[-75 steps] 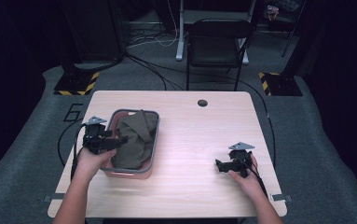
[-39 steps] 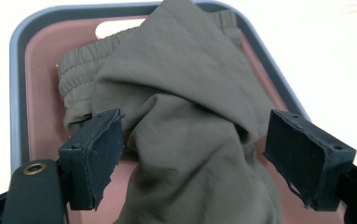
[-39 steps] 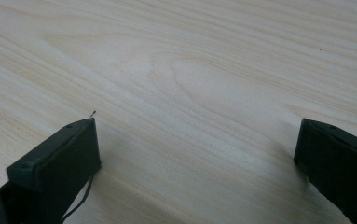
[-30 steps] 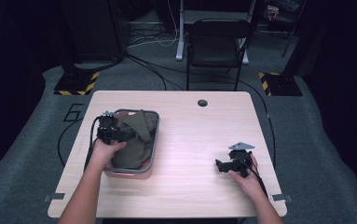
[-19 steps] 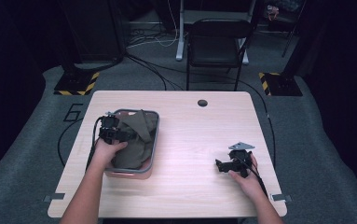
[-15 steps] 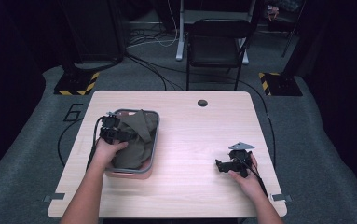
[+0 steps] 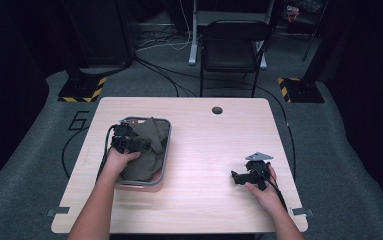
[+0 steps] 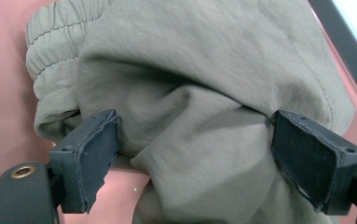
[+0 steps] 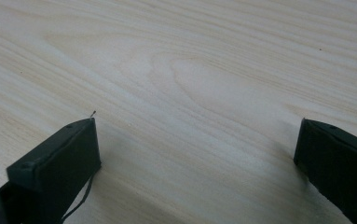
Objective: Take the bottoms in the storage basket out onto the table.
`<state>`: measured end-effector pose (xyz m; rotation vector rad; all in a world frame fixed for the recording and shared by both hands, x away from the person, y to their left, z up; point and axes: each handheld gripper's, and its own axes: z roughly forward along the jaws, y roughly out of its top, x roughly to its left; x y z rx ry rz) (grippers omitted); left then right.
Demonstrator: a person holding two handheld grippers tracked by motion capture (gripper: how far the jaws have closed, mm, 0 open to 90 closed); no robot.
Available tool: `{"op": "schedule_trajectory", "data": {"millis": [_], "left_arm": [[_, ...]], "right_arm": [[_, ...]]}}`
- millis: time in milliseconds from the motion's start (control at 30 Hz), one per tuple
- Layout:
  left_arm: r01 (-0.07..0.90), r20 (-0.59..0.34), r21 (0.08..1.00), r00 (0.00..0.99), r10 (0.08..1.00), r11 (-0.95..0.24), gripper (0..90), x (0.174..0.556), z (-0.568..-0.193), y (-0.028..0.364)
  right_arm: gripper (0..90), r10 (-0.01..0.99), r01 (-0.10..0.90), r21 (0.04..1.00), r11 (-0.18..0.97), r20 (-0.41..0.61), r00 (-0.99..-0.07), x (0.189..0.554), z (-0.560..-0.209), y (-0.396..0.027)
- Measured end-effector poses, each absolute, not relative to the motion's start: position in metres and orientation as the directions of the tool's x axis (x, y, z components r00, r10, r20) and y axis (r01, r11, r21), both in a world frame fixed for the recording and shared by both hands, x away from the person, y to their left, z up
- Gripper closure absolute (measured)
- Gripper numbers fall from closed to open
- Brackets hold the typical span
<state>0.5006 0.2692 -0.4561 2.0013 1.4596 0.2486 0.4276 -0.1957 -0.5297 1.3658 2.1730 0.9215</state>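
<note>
Both grippers stand wide open, our left gripper over the olive garment and our right gripper idle on the table.

Our left jaws have just been opening and now straddle a bulging fold without pressing on it, so nothing is held; the garment lies bunched in the pink basket at about nine o'clock on the table. We judge it soft, light and limp (knit fabric, ribbed cuff showing at eleven o'clock in the left gripper view), so it will sag and drag. We would pinch a thick fold or the cuff. Our right jaws hover open over bare wood near four o'clock.
</note>
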Motion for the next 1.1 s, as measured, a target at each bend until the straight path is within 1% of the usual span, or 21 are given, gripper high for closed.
{"op": "schedule_trajectory", "data": {"millis": [633, 900, 1100], "left_arm": [[0.798, -0.214, 0.573, 0.365, 0.906, -0.186, 13.5, 0.509, -0.468, 0.263], [0.81, -0.225, 0.554, 0.366, 0.903, -0.19, 11.0, 0.511, -0.474, 0.26], [0.809, -0.205, 0.547, 0.378, 0.903, -0.215, 9.8, 0.512, -0.477, 0.257]], "right_arm": [[0.0, 0.9, 0.628, 0.718, 0.302, 0.002, -0.435, 0.428, -0.53, -0.196], [0.0, 0.901, 0.628, 0.718, 0.301, 0.002, -0.435, 0.428, -0.53, -0.196], [0.0, 0.9, 0.628, 0.718, 0.302, 0.002, -0.435, 0.428, -0.53, -0.196]]}}
